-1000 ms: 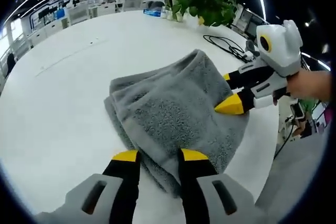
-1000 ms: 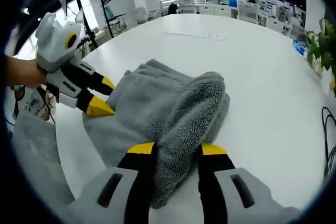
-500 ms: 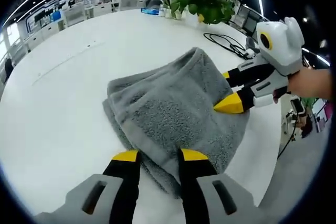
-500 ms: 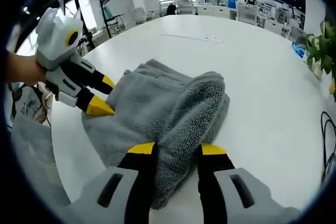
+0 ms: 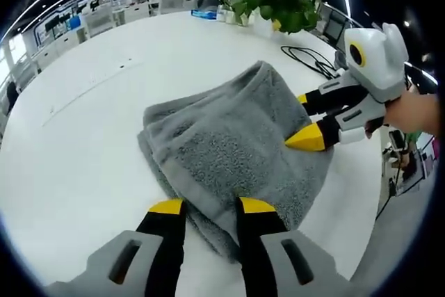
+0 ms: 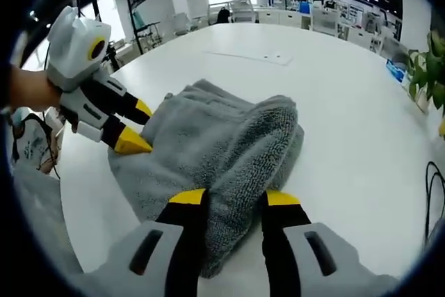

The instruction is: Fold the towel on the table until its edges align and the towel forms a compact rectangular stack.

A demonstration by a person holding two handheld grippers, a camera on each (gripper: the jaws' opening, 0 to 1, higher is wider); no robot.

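- Grey terry towel (image 5: 229, 147), folded into a thick, roughly rectangular bundle, lies on the round white table (image 5: 83, 123), near the edge closest to the person.
- Left gripper (image 5: 206, 206), black jaws with yellow tips: jaws spread a little and straddling the near folded edge of the towel; the cloth sits between the tips. Cannot tell if they actually squeeze it.
- Right gripper (image 6: 232, 197), same build: jaws likewise a little apart with a thick towel corner between them; grip pressure not readable.
- In the left gripper view the right gripper (image 5: 304, 119) comes in from the right, a hand (image 5: 417, 113) behind it, its yellow tips on the far side of the towel.
- In the right gripper view the left gripper (image 6: 135, 126) comes in from the left, tips on the towel's left edge.
- Versus the earlier frames: towel shape and folds unchanged, both grippers keep the same hold at opposite ends. Only a slight camera shift; background slides a bit in both views.
- Green leafy potted plant (image 5: 274, 5) stands at the far table edge; black cable (image 5: 309, 60) lies on the table just beside it, well apart from the towel.
- Plant leaves (image 6: 425, 67) also at the right side of the right gripper view.
- Office space with ceiling light strips behind the table.
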